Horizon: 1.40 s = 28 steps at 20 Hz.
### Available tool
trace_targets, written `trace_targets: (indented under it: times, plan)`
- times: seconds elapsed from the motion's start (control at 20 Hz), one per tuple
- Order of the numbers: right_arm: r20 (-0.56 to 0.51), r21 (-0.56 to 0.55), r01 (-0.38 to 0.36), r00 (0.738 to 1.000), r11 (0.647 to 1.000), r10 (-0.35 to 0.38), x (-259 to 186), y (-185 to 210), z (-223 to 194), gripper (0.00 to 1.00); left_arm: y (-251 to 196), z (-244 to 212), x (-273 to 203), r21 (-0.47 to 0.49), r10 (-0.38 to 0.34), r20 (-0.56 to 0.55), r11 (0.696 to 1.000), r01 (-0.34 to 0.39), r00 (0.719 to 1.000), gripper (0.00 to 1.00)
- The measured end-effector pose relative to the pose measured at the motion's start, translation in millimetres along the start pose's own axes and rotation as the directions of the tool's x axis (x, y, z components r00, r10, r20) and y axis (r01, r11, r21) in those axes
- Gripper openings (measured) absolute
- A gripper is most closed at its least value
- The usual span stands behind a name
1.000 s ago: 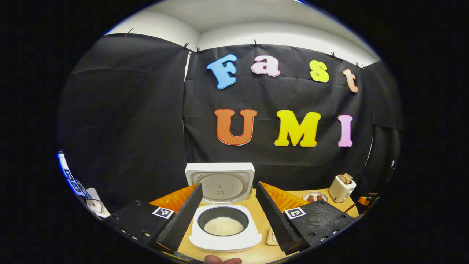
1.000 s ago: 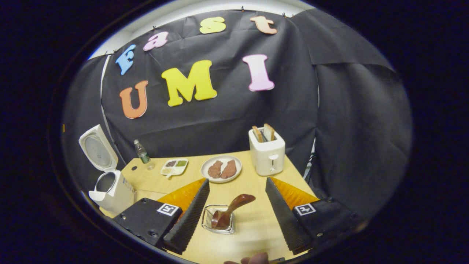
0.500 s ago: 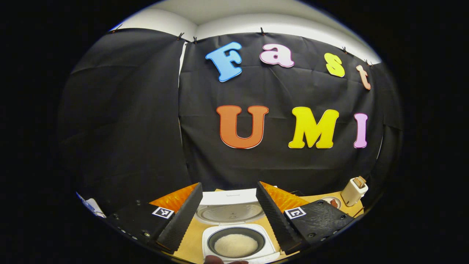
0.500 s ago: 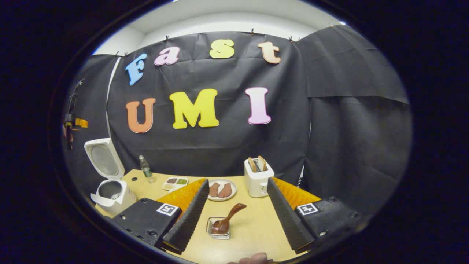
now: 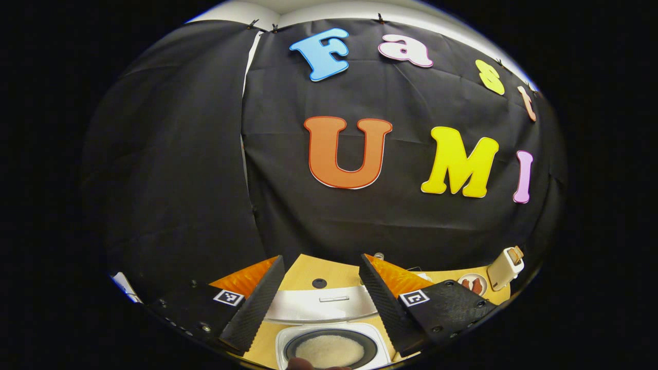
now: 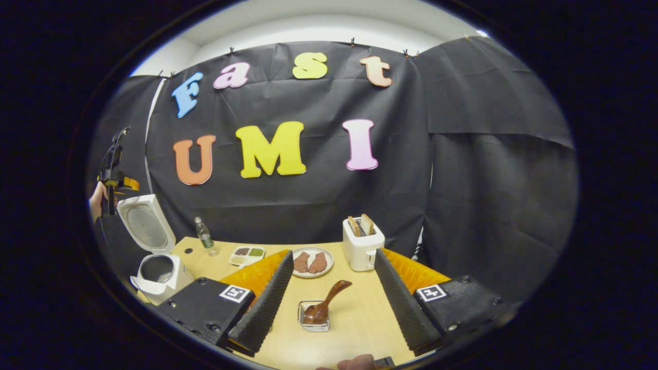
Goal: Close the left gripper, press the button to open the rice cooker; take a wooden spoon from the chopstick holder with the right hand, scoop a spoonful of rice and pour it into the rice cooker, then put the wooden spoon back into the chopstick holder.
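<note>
Lid of the white rice cooker (image 5: 329,329) stands open, white rice in its pot. Dark wooden spoon (image 6: 324,304) sits in the wire chopstick holder (image 6: 314,322) on the worktop (image 6: 354,313). Left gripper (image 5: 321,303) and right gripper (image 6: 329,303) have jaws wide apart, empty; judging by this, little remains.

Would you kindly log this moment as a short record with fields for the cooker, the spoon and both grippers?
rice cooker: lid up, white rice in its pot
wooden spoon: standing in the chopstick holder, handle leaning right
left gripper: open, above the cooker
right gripper: open, holder between its fingers, not touching
table: also toaster, plate, bottle
</note>
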State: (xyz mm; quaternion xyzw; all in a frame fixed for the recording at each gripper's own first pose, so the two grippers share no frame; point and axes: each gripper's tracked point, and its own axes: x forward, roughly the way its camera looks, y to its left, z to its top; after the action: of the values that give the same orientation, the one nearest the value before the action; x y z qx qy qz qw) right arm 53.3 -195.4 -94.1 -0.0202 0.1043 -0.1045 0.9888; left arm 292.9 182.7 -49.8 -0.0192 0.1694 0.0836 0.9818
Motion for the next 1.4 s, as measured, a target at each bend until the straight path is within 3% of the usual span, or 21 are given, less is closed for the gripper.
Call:
trace_targets:
  times: [0.05,0.35,0.65,0.9,1.0,1.15,1.4]
  plan:
    - [0.001,-0.003,0.001,1.0,1.0,-0.001,0.7,0.5,1.9,0.96,0.8,-4.0,3.9,-0.004,0.0,-0.015,1.0,0.0,1.0,0.94]
    - [0.017,-0.024,-0.026,1.0,0.999,0.026,6.9,10.6,12.0,0.97,-4.2,-22.7,5.6,0.004,-0.017,-0.066,1.0,0.017,0.998,0.96]
    - [0.028,0.008,-0.059,0.998,0.998,0.058,9.7,16.5,16.2,1.0,-16.9,-50.1,-32.9,-0.009,-0.045,-0.129,0.999,0.044,0.991,0.97]
    - [0.005,0.033,-0.121,0.993,0.992,0.121,5.1,31.0,4.4,0.96,-30.8,-122.0,-89.5,-0.036,-0.074,-0.22,0.997,0.068,0.973,0.96]
    - [-0.004,0.026,-0.145,0.989,0.989,0.145,1.5,37.5,-0.9,1.0,-33.7,-155.9,-108.4,-0.023,-0.065,-0.241,0.998,0.061,0.968,0.95]
    - [-0.033,0.011,-0.172,0.985,0.985,0.172,-4.0,44.9,-13.1,0.96,-35.3,-184.9,-118.3,-0.01,-0.051,-0.237,0.999,0.05,0.97,0.96]
    - [-0.081,0.001,-0.206,0.975,0.979,0.205,-15.3,59.2,-32.3,1.0,-29.3,-226.7,-124.3,0.004,-0.027,-0.249,1.0,0.029,0.968,0.96]
